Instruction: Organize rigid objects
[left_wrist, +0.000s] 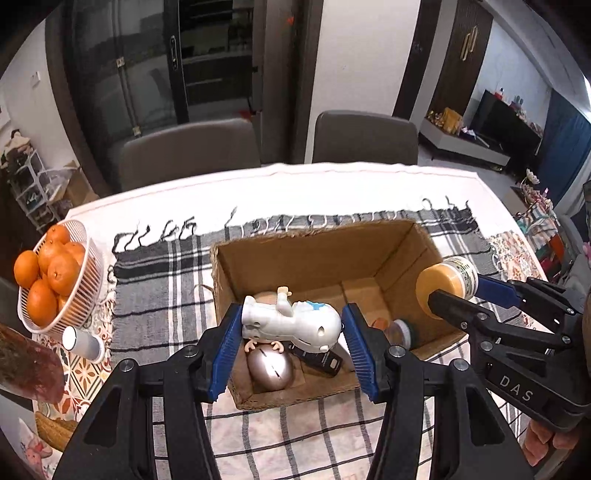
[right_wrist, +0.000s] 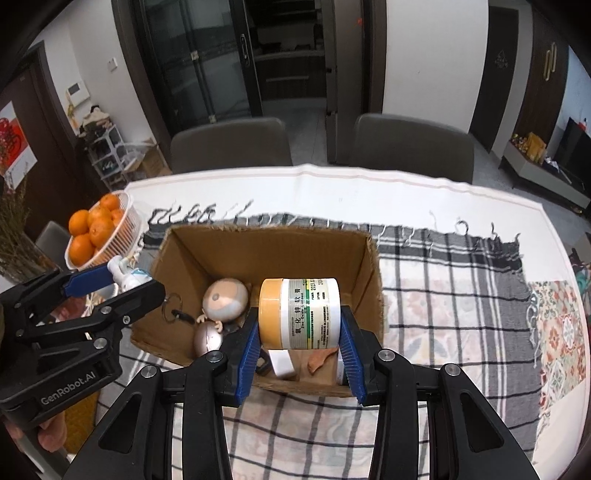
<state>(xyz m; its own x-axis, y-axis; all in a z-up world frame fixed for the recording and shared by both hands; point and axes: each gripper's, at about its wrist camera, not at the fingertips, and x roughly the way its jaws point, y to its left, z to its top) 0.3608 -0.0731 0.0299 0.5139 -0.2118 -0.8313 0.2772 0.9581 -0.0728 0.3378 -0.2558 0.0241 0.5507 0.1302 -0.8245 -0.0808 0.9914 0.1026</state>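
Sideways, the jar (right_wrist: 299, 314) lies pinched in the right hand-held gripper (right_wrist: 299, 354), orange lid (right_wrist: 270, 314) pointing left.

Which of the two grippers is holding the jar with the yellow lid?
The right gripper holds the yellow-lidded jar on its side; the left gripper grips a white figurine instead.

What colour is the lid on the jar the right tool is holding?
Yellow-orange, on a white ointment jar; the right wrist view shows it best.

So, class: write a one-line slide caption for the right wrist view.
Right gripper holds a yellow-lidded jar over the cardboard box.
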